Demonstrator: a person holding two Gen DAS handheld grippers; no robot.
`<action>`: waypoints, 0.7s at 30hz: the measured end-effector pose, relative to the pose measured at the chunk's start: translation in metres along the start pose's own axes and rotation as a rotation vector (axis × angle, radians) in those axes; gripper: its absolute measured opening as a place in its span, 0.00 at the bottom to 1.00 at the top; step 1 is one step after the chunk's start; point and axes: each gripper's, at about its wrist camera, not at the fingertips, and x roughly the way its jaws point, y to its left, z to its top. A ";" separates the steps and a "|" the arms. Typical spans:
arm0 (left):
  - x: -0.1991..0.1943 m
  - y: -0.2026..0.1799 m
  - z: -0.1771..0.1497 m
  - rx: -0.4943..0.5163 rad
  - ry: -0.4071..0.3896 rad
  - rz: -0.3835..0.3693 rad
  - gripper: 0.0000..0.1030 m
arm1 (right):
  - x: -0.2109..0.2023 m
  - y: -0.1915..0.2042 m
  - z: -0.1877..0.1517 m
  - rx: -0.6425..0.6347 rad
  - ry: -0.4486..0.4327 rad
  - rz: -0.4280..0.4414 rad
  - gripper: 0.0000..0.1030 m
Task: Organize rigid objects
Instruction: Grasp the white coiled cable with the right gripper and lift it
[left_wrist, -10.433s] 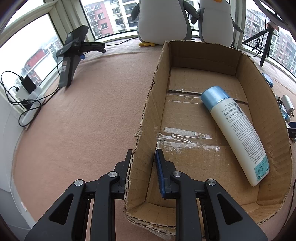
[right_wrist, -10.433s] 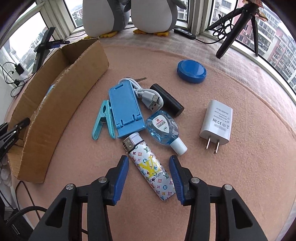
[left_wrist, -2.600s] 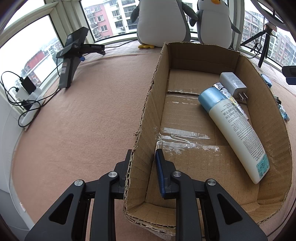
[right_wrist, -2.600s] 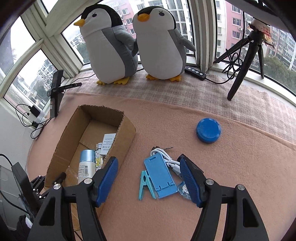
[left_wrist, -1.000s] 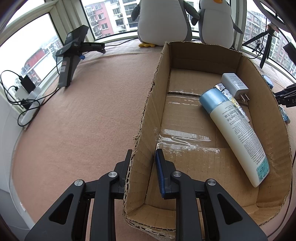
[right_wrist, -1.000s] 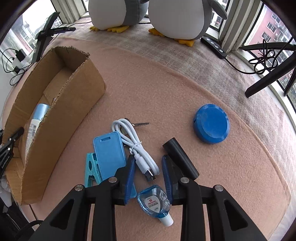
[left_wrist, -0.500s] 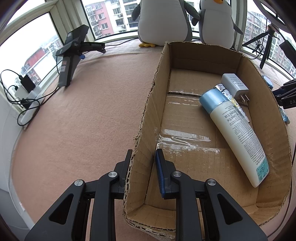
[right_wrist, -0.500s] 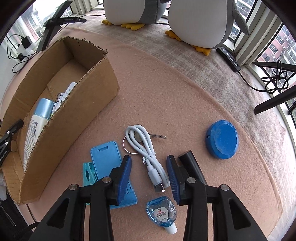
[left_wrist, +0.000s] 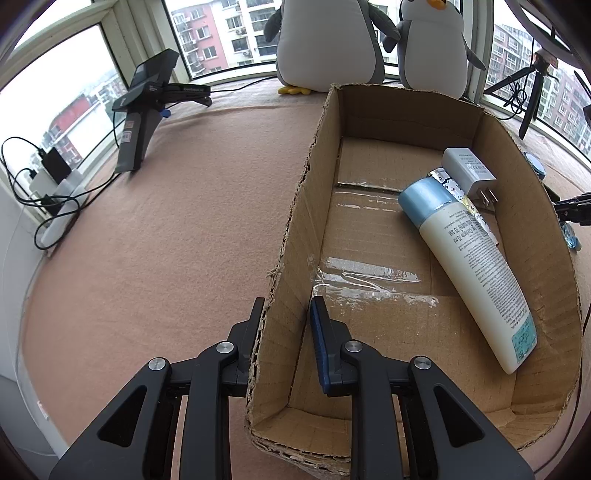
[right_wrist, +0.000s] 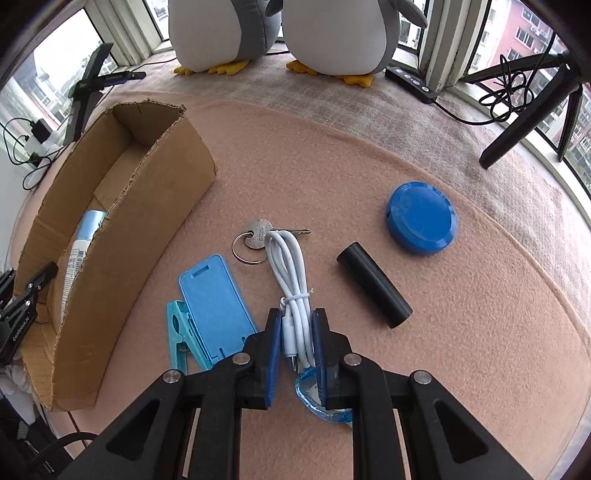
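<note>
A: What is the left tool (left_wrist: 286, 319) doing?
B: Clamped on the near left wall of the box (left_wrist: 295, 236), one finger outside, one inside.
A: And the right tool (right_wrist: 297, 341)?
B: Its jaws are closing on the near end of the white cable (right_wrist: 291, 280), which lies between the pads on the table (right_wrist: 480, 332).
A: What lies around it?
B: A clear bottle (right_wrist: 314, 398) under the tool, a blue stand (right_wrist: 216, 299) and clip (right_wrist: 177, 332) to the left, a black tube (right_wrist: 373, 282) to the right; farther off, a key (right_wrist: 260, 234) and blue tin (right_wrist: 421, 218).
A: Inside the box?
B: A lotion bottle (left_wrist: 469, 258), a lighter (left_wrist: 448, 184), and a charger (left_wrist: 467, 170) at the far right.
</note>
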 end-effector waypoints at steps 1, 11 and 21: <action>0.000 0.000 0.000 0.000 0.000 0.001 0.20 | -0.003 -0.002 -0.003 0.026 -0.015 0.004 0.14; 0.000 0.000 0.000 -0.005 0.000 -0.005 0.20 | -0.046 0.011 0.000 0.197 -0.178 0.120 0.14; 0.001 0.004 0.002 -0.031 0.007 -0.045 0.20 | -0.074 0.101 0.004 0.086 -0.220 0.251 0.14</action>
